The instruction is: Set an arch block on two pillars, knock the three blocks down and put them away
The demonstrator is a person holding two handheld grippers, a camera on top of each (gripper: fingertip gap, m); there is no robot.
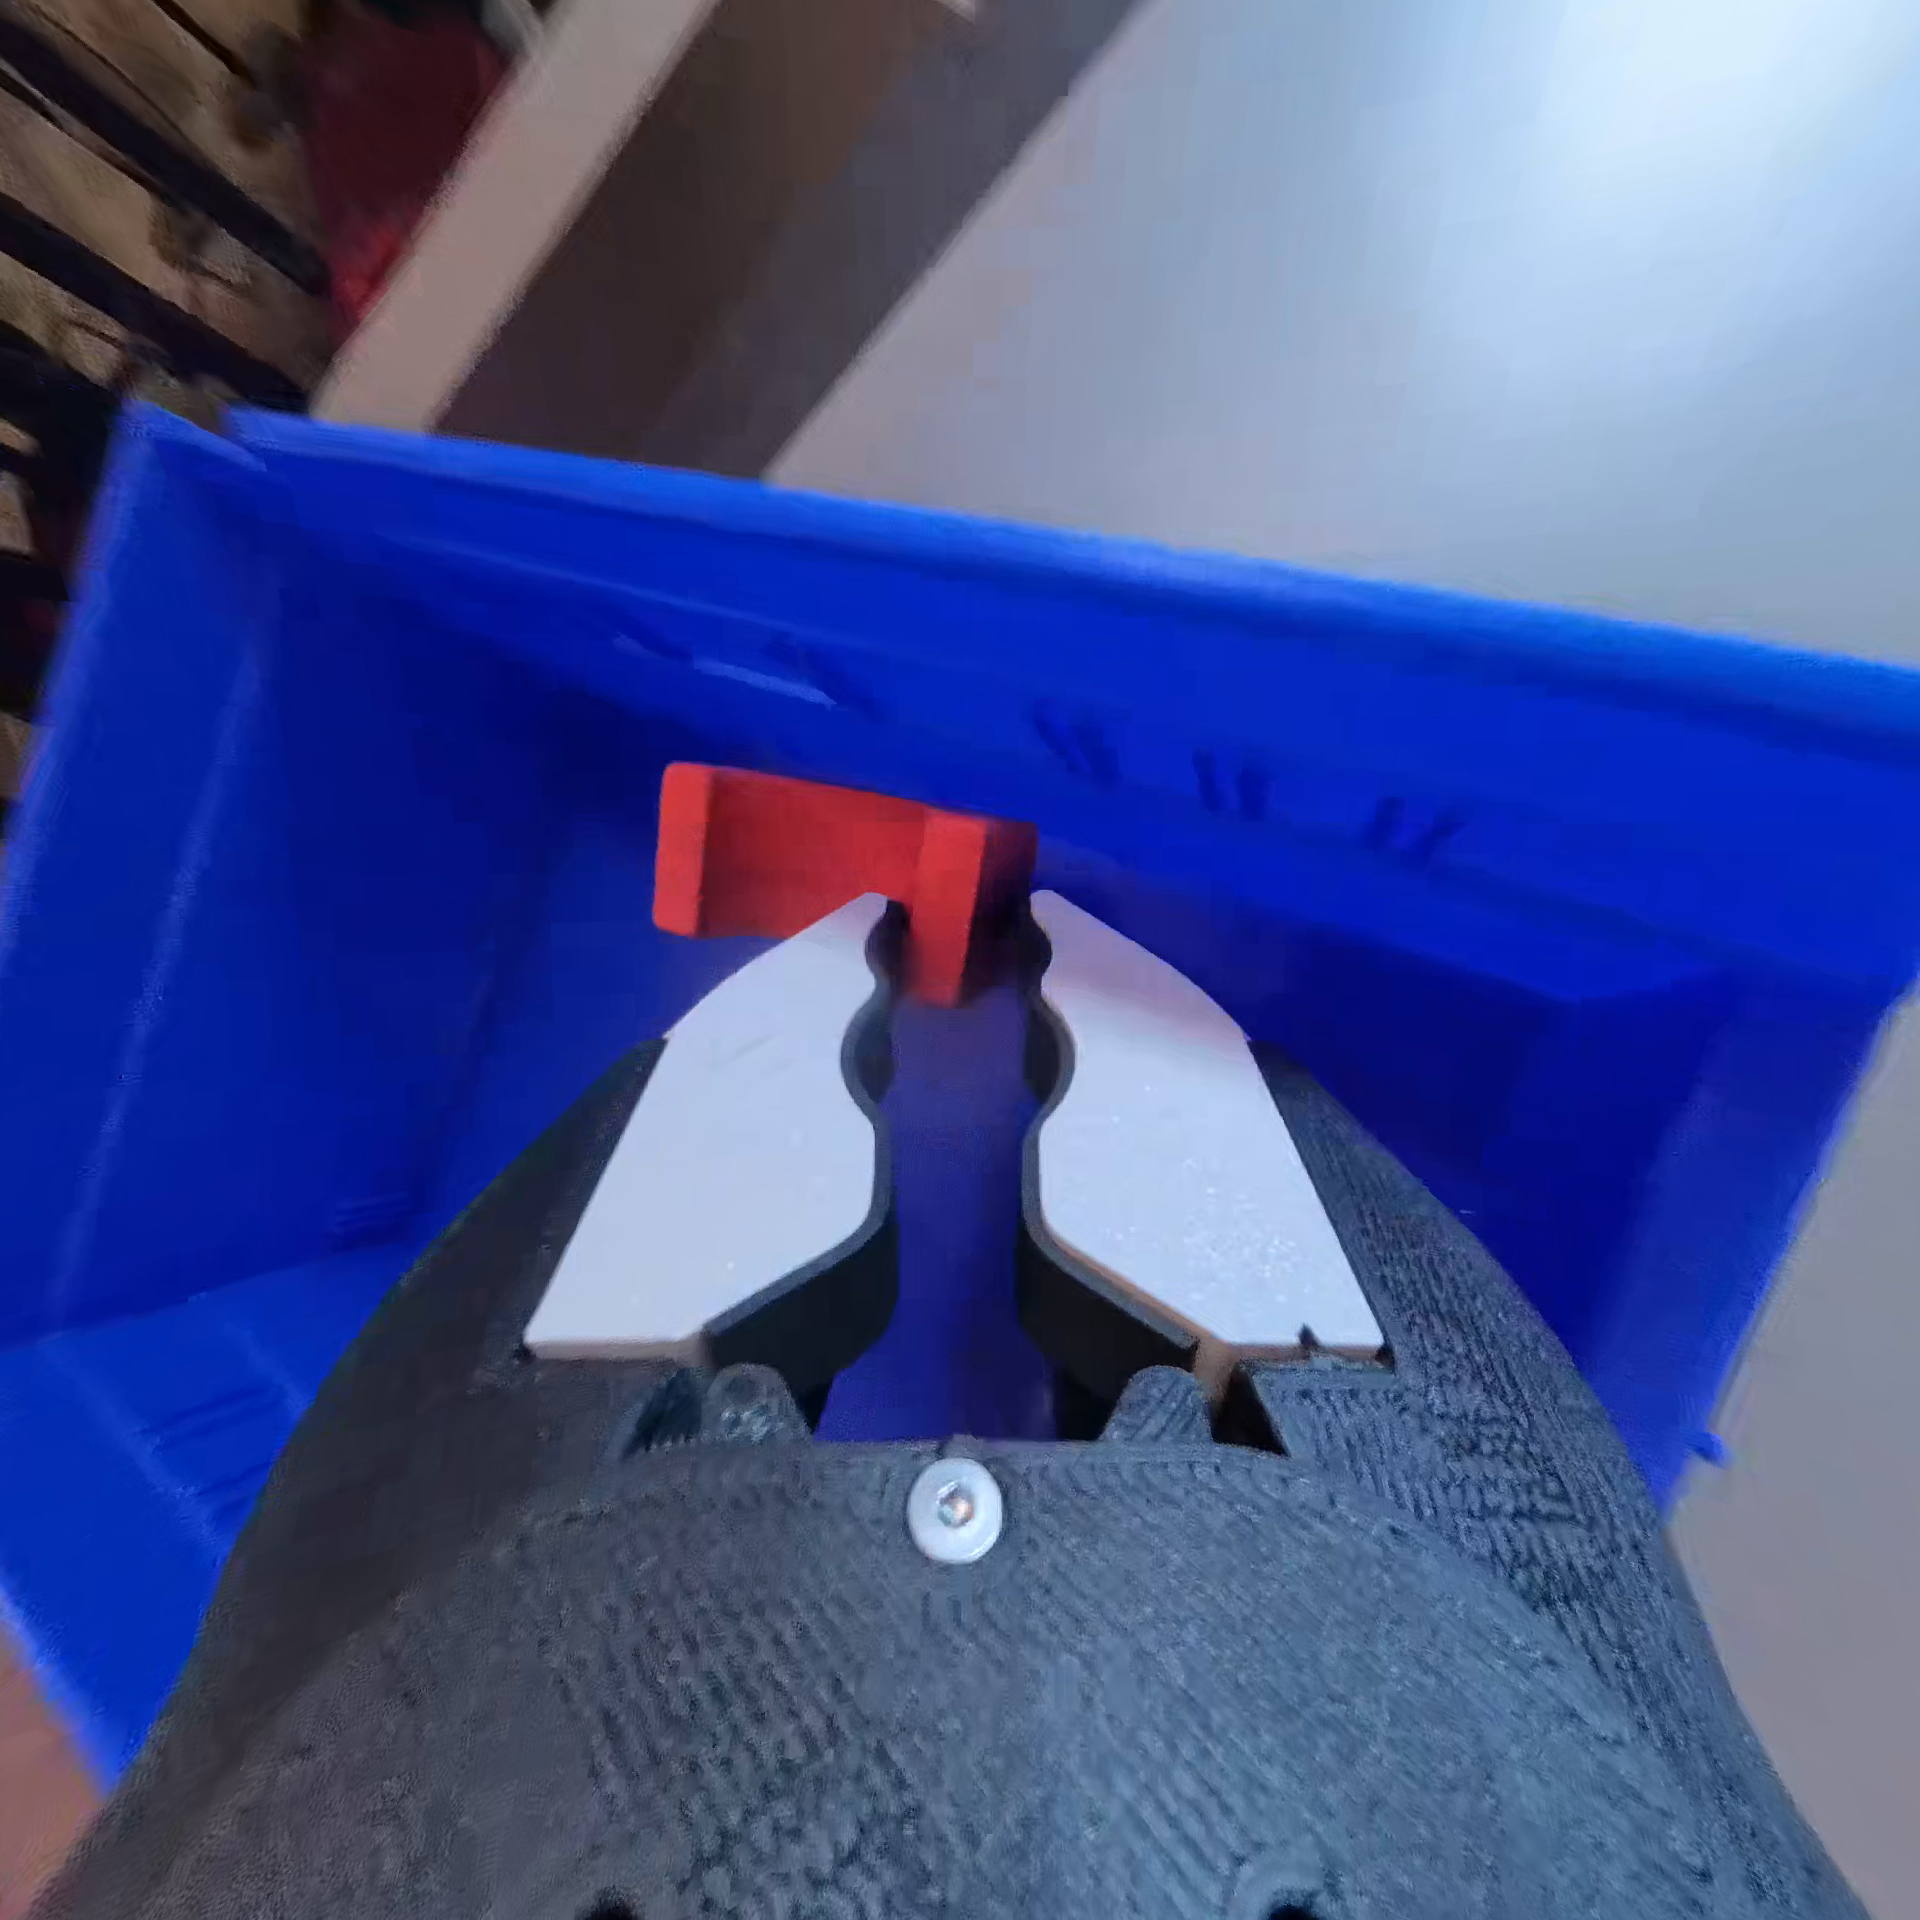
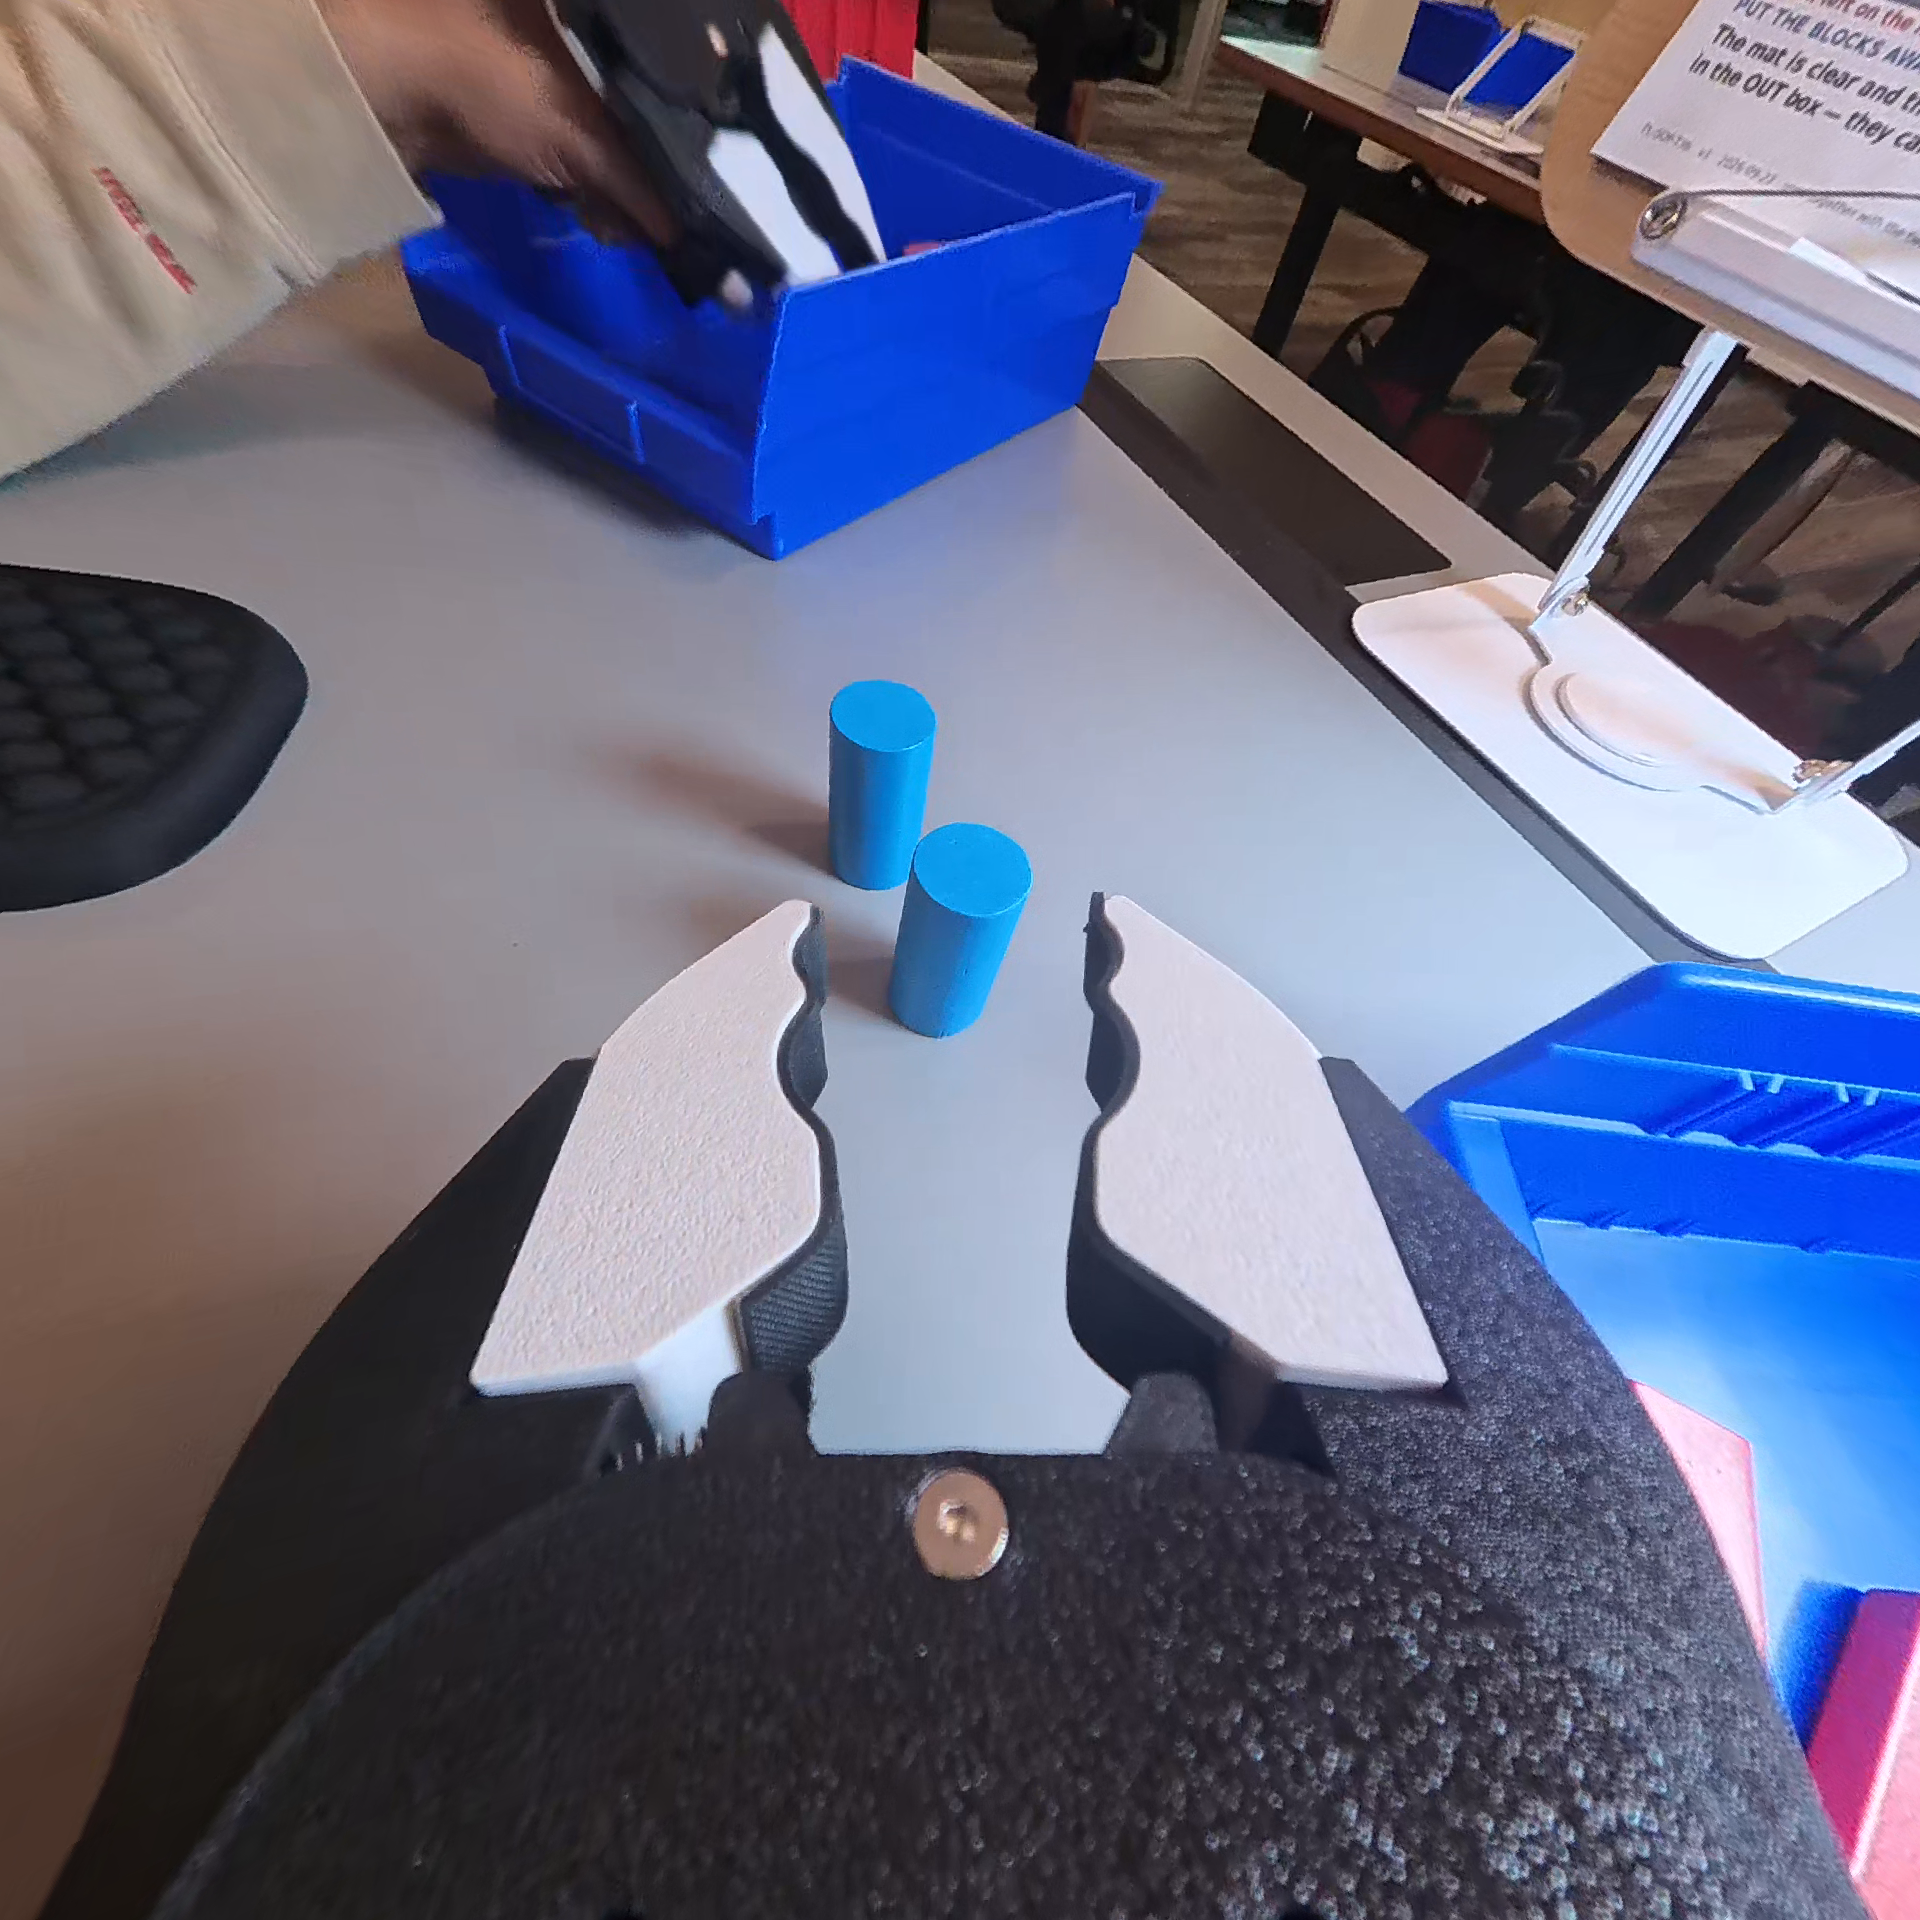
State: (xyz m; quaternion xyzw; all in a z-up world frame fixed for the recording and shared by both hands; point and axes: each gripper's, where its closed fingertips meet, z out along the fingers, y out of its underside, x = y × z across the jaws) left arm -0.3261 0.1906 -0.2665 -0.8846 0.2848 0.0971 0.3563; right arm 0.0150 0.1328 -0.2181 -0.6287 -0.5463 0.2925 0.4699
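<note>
A red arch block [image 1: 800, 847] is between the fingertips of my left gripper [image 1: 961, 914], which is shut on one of its legs inside a blue bin [image 1: 1351, 665]. In the right wrist view that gripper [image 2: 790, 208] reaches into the far blue bin [image 2: 935, 343]. Two blue cylinder pillars stand upright and close together on the grey table [image 2: 468, 727]: a far one [image 2: 878, 784] and a near one [image 2: 956, 930]. My right gripper [image 2: 951, 909] is open and empty, low over the table. The near pillar stands just ahead of its fingertips, not touched.
A second blue bin [image 2: 1704, 1049] with red and blue blocks sits at the right, beside my right gripper. A black textured mat [image 2: 114, 727] lies at the left. A white stand [image 2: 1621, 727] holding a printed sheet is at the right table edge. A person's pale sleeve [image 2: 156, 208] is at the upper left. The left gripper's tips are roughly 35 cm from the right gripper's.
</note>
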